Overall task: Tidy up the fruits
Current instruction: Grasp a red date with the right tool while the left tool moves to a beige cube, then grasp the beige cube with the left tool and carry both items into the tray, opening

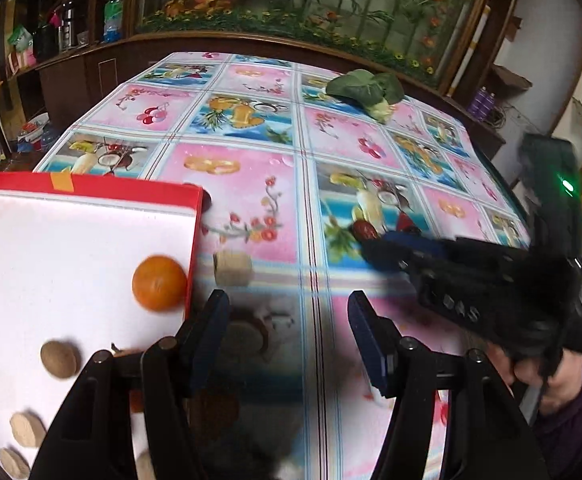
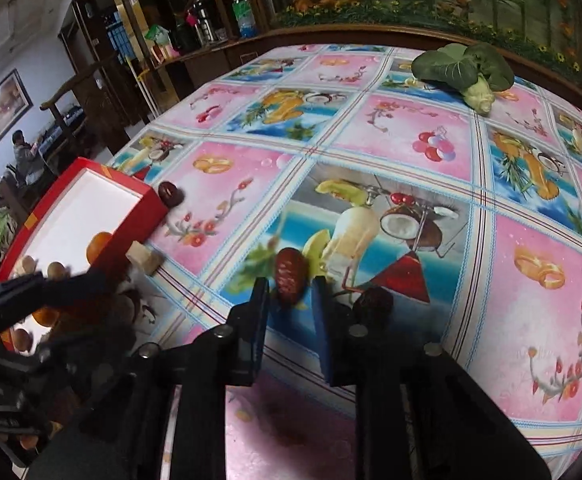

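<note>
**On the fruit-print tablecloth: a red date in the right claw**

At the lower left of the left wrist view, the left gripper (image 1: pixel 287 316) blocks the near corner of the red box (image 1: pixel 91 186), and the round pieces along that edge are cut off and blurred; what they are cannot be told. Its jaws stand apart over the tablecloth (image 1: pixel 251 184) with nothing between them.

The box, white inside, holds an orange fruit (image 1: pixel 159 283) near its right wall, a brown round fruit (image 1: pixel 58 359) and several pale cork-like slices (image 1: pixel 27 429). One pale chunk (image 1: pixel 233 268) lies on the cloth just outside the wall.

The right gripper (image 2: pixel 291 294) is closed on a red date (image 2: pixel 290 274), which rests on the cloth mid-table. The date's long axis runs away from the camera, along the fingers. A darker date (image 2: pixel 373 303) lies just beside the right finger, and another dark one (image 2: pixel 170 193) sits against the box's far corner. A leafy green (image 2: pixel 465 70) lies at the far edge.
</note>
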{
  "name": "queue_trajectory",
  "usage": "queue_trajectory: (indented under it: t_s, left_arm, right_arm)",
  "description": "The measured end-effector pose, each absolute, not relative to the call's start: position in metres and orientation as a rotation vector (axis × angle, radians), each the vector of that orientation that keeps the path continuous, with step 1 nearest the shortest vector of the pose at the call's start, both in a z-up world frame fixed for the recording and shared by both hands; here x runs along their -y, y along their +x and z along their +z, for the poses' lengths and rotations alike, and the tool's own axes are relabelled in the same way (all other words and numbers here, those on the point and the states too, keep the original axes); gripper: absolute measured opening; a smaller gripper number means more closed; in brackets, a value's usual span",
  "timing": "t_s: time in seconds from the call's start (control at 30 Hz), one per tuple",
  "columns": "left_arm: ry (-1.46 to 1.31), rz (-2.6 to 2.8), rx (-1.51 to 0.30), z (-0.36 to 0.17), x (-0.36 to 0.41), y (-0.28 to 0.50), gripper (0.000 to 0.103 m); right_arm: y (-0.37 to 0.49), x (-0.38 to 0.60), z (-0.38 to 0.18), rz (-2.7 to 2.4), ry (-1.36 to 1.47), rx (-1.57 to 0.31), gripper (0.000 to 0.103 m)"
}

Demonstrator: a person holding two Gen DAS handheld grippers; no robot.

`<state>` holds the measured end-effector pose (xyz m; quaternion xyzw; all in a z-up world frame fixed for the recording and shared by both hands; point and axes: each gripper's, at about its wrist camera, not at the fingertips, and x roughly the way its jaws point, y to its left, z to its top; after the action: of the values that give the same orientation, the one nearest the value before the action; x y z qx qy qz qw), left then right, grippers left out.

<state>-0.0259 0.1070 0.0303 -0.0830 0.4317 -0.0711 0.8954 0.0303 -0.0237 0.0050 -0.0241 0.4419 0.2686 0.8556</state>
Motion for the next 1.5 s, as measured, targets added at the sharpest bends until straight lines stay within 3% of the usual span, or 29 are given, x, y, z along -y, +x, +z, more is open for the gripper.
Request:
queue_trajectory:
  t_s: [0.13, 0.53, 0.7, 0.77, 0.9, 0.97, 1.03, 1.27, 1.33, 1.4, 1.5]
  left_arm:
    - [-0.165, -0.122, -0.907, 0.028, -0.105, -0.008, 0.061]
    - [-0.136, -0.098, -0.853, 0.024, -0.099, 0.001, 0.060]
    - [-0.088, -0.100, -0.830, 0.022, -0.092, -0.001, 0.048]
    - [-0.094, -0.124, -0.829, 0.023, -0.091, -0.003, 0.038]
    - [-0.095, -0.170, -0.833, 0.023, -0.087, -0.008, 0.033]
    - [-0.114, -0.209, -0.851, 0.022, -0.085, -0.013, 0.023]
    - [-0.129, -0.255, -0.885, 0.015, -0.080, -0.018, 0.021]
    - [-0.098, -0.214, -0.863, 0.021, -0.074, -0.033, 0.023]
    - [-0.097, -0.179, -0.853, 0.024, -0.076, -0.033, 0.032]
    - [-0.107, -0.146, -0.850, 0.026, -0.078, -0.027, 0.041]
    - [-0.109, -0.117, -0.850, 0.025, -0.078, -0.019, 0.049]
  right_arm:
    - [0.031, 0.033, 0.006, 0.556, -0.038, -0.965, 0.009]
    - [0.030, 0.043, 0.007, 0.597, 0.034, -1.018, 0.009]
    - [0.029, 0.050, 0.015, 0.633, 0.027, -0.998, 0.010]
    - [0.030, 0.050, 0.015, 0.629, 0.033, -0.981, 0.011]
    - [0.030, 0.043, 0.016, 0.633, 0.010, -0.948, 0.021]
    - [0.031, 0.039, 0.015, 0.636, 0.006, -0.936, 0.032]
    - [0.032, 0.034, 0.014, 0.635, -0.003, -0.922, 0.036]
    - [0.037, 0.025, 0.005, 0.629, -0.038, -0.909, 0.036]
    - [0.037, 0.024, 0.005, 0.622, -0.046, -0.907, 0.035]
    - [0.037, 0.024, 0.004, 0.620, -0.052, -0.914, 0.019]
    - [0.038, 0.030, 0.007, 0.629, -0.007, -0.931, 0.018]
